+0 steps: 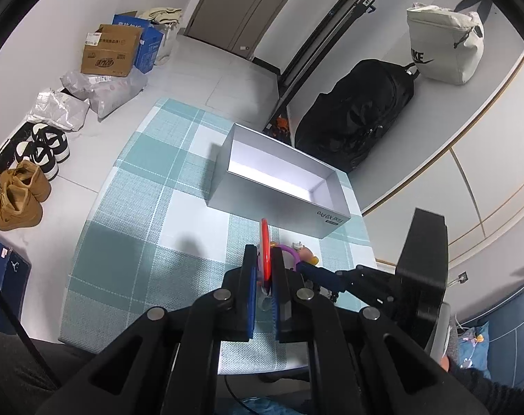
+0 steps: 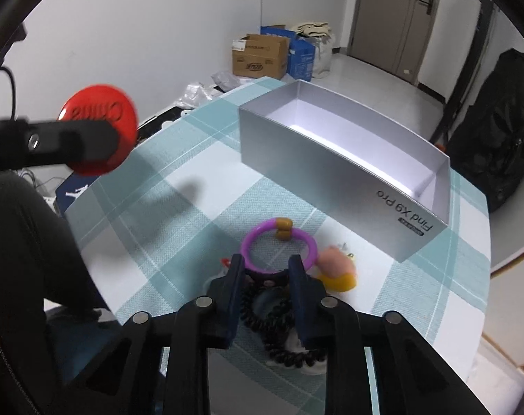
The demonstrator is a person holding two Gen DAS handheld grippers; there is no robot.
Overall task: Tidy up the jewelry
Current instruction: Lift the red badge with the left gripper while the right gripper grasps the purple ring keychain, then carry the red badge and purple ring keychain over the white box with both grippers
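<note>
Left claw (image 1: 264, 269): matte black plastic linkage arms, round silver pivot pins, blue pads on the inner finger faces. Right claw (image 2: 267, 264): same black frame, silver pins, dark blue fingers (image 2: 235, 288). Person wears dark grey-black trousers (image 2: 30, 242). Thin black cable at lower left.

Even indoor light, soft shadows on the tablecloth (image 1: 130, 207); heavy fisheye bending, dark corners; red disc (image 2: 99, 128) motion-blurred
</note>
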